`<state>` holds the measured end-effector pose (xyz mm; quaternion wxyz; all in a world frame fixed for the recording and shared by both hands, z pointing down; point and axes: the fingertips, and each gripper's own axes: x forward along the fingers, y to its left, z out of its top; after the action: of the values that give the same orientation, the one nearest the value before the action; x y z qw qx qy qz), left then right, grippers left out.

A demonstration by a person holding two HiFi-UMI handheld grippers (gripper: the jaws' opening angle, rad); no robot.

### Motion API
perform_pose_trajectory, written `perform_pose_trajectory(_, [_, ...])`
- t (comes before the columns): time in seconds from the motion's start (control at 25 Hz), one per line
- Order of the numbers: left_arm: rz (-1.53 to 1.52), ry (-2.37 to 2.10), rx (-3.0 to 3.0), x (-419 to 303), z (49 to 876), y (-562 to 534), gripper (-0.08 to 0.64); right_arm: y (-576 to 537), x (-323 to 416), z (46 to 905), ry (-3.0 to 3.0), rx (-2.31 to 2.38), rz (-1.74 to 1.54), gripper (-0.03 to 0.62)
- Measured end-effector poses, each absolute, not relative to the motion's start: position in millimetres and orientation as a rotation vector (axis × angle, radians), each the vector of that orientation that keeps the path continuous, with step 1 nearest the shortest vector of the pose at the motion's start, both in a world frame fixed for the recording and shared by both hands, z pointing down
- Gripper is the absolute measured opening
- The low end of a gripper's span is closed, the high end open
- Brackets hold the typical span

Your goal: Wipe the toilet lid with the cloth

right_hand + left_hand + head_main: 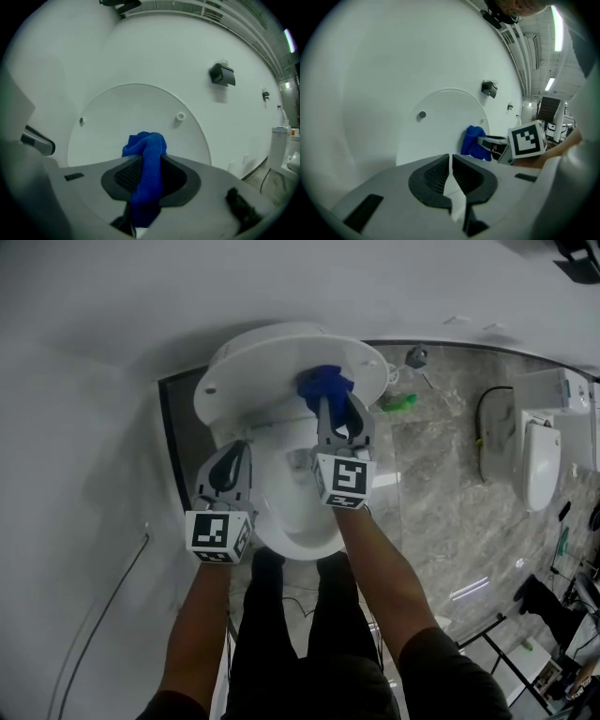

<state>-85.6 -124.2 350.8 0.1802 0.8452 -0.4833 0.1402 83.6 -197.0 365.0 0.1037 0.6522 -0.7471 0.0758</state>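
The white toilet lid (pixel 272 357) stands raised against the wall. A bunched blue cloth (pixel 323 385) lies against the lid's right part, and my right gripper (pixel 330 407) is shut on it. In the right gripper view the cloth (pixel 147 168) runs up between the jaws and bulges out in front of the lid (pixel 136 105). My left gripper (pixel 236 451) is shut with nothing in it, over the left side of the bowl, apart from the lid. In the left gripper view its jaws (pixel 450 165) meet, with the lid (pixel 436 126), the cloth (pixel 474 143) and the right gripper (pixel 493 143) beyond.
The toilet bowl (pixel 291 521) is right below both grippers, and the person's legs stand in front of it. A second white fixture (pixel 539 460) stands at the right on the marble floor (pixel 441 502). A green object (pixel 403 402) lies by the toilet. A black fitting (pixel 221 74) sticks out of the wall.
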Motion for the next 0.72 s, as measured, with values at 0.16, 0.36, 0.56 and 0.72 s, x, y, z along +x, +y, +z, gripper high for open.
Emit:
perform_pose_trajectory(0.16, [0.396, -1.374, 2.371, -73.3, 359.8, -130.1, 0.032, -197.0, 115.7, 361.0, -2.162, 1.973, 0.201, 0.095])
perform_pose_trajectory(0.36, [0.377, -1.343, 2.398, -45.0, 361.1, -137.0, 0.032, -191.8, 147.4, 359.3, -2.115, 2.019, 0.196, 0.095])
perform_pose_trajectory(0.56, [0.352, -1.369, 2.380, -38.3, 362.9, -135.4, 0.032, -182.2, 138.1, 359.5, -2.154, 1.971, 0.184, 0.095])
perform_pose_trajectory(0.72, [0.361, -1.463, 2.300, -73.9, 375.9, -132.6, 0.032, -172.6, 76.8, 368.7, -2.284, 1.811, 0.188, 0.095])
